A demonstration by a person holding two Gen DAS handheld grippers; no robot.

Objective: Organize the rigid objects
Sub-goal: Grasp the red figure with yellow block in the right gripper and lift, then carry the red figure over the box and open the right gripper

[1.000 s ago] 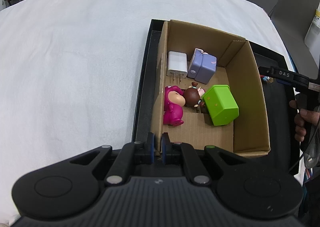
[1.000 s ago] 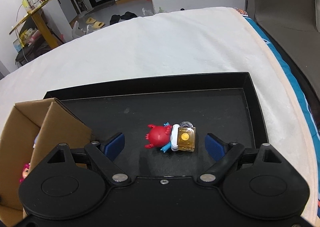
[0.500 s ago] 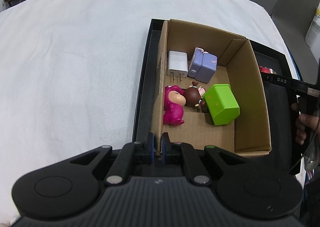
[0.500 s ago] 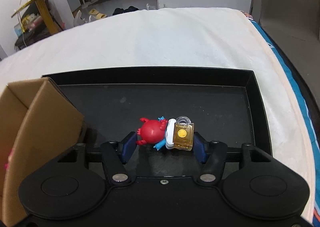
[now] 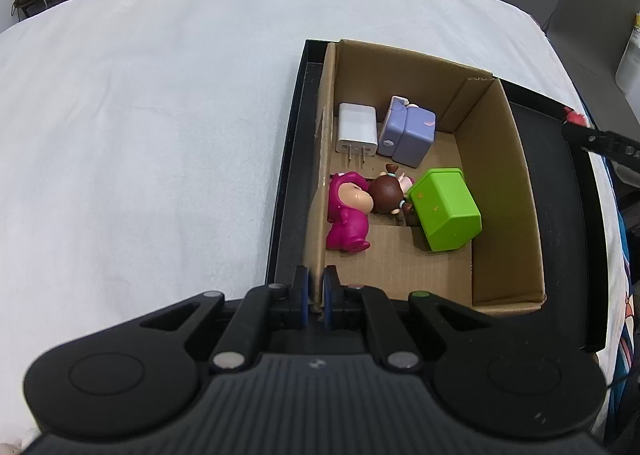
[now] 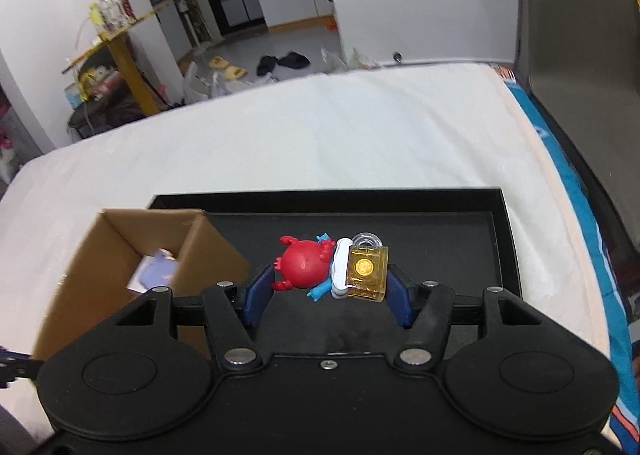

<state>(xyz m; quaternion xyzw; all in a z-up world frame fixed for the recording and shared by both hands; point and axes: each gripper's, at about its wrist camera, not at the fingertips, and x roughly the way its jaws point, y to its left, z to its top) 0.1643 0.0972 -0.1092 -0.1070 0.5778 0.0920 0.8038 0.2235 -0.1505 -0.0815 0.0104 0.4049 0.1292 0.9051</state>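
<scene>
White cloth covers the surface (image 5: pixel 160 115) under a black tray (image 6: pixel 460 207). Nearest, the left hand-held gripper (image 5: pixel 315 295) is clenched on the cardboard box (image 5: pixel 520 175) wall. The right hand-held gripper (image 6: pixel 328 291) grasps a red crab toy (image 6: pixel 304 265) with its amber block, lifted above the tray. Farther in the box lie a pink figure (image 5: pixel 346 211), green block (image 5: pixel 446 209) and white charger (image 5: pixel 357 129).

White-sheeted bed (image 5: pixel 160 115) carries black tray (image 6: pixel 506 239); cardboard box (image 5: pixel 520 191) sits in tray's left part.
</scene>
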